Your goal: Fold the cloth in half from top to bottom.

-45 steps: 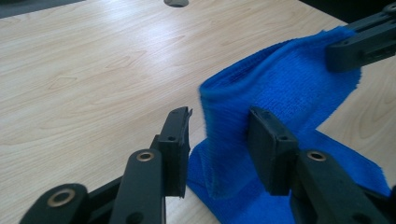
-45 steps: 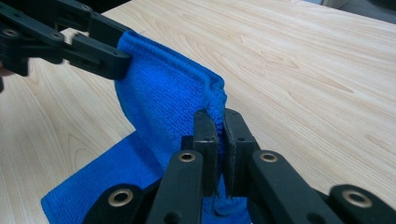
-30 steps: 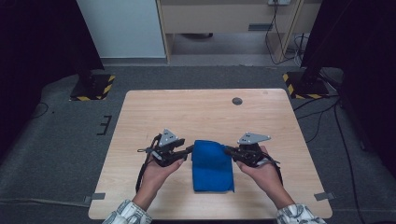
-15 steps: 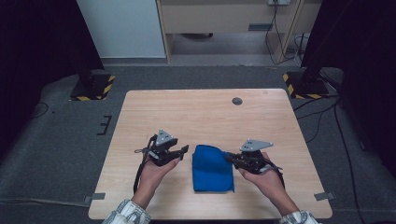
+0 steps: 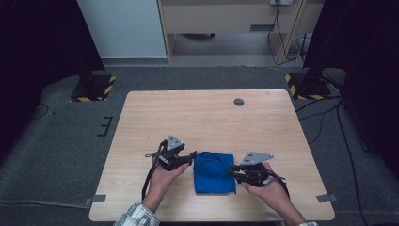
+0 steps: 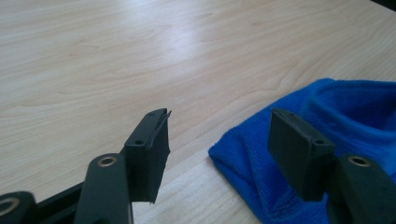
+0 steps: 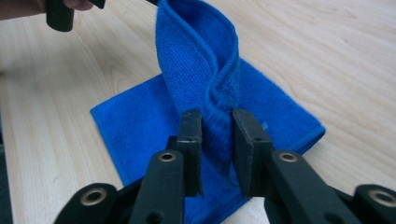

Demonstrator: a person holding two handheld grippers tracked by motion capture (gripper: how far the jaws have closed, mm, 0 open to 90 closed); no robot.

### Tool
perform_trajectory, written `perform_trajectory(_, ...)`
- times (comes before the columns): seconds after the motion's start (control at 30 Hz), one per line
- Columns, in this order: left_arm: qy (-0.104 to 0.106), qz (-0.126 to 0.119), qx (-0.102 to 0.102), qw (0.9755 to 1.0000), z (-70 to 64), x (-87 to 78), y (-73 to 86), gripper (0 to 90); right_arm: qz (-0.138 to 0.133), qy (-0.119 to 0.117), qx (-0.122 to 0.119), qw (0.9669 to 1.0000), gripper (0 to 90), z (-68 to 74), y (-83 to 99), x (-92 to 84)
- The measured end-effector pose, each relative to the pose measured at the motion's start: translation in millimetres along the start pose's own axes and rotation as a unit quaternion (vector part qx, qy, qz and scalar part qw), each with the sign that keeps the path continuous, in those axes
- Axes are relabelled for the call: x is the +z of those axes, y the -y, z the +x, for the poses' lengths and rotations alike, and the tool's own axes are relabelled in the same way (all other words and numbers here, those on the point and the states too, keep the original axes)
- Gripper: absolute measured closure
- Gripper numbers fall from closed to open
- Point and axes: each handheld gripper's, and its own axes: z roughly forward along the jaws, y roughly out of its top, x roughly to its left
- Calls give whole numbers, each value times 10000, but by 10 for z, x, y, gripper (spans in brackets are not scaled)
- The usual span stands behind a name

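Note:
A blue terry cloth (image 5: 214, 176) lies folded near the table's front edge, with a raised ridge along its far side. My left gripper (image 5: 191, 158) sits at its left edge. In the left gripper view the gripper (image 6: 219, 135) is open, its jaws have just been opening, and a corner of the cloth (image 6: 355, 107) lies loose beside the right jaw. My right gripper (image 5: 232, 171) is at the right edge. In the right gripper view an upright fold of the cloth (image 7: 201, 60) fills the narrow gap of the gripper (image 7: 217, 135), whose jaws have just been opening.
The wooden table (image 5: 211, 117) carries a small dark round disc (image 5: 239, 101) near its far edge. Black stands with yellow-striped bases (image 5: 91, 87) flank the table on the grey floor. Cables (image 5: 324, 122) run along the right side.
Both hands have sunk and come toward the front edge. The cloth's far edge has come down with them, and the left jaws have spread off the cloth.

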Motion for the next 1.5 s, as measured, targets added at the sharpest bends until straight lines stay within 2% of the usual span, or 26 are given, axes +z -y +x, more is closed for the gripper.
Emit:
perform_trajectory(0.07,25,18,30,10000,-24,-5,25,374,33,-12,-18,10000,689,14,24,-7)
perform_trajectory(0.2,60,-1,61,10000,-76,-44,91,373,49,-57,62,10000,568,48,51,-34)
perform_trajectory(0.37,129,15,130,9998,-156,-94,204,370,-27,-92,120,9999,486,100,33,-90)
perform_trajectory(0.5,83,35,209,9997,-184,-112,261,363,-104,39,151,9998,415,104,-5,-99)
perform_trajectory(0.7,67,5,242,9997,-187,-142,254,293,-159,217,187,9995,318,80,-49,-59)
perform_trajectory(0.9,55,-7,175,9998,-162,-167,231,228,-158,383,311,9987,233,32,-66,-26)
perform_trajectory(1.03,52,14,126,9999,-143,-180,213,180,-164,489,369,9980,186,0,-83,-19)
perform_trajectory(1.2,137,82,203,9997,-139,-186,189,124,-167,611,403,9972,171,-27,-110,1)
perform_trajectory(1.5,200,117,162,9996,-98,-205,163,77,-125,698,568,9959,117,-80,-145,26)
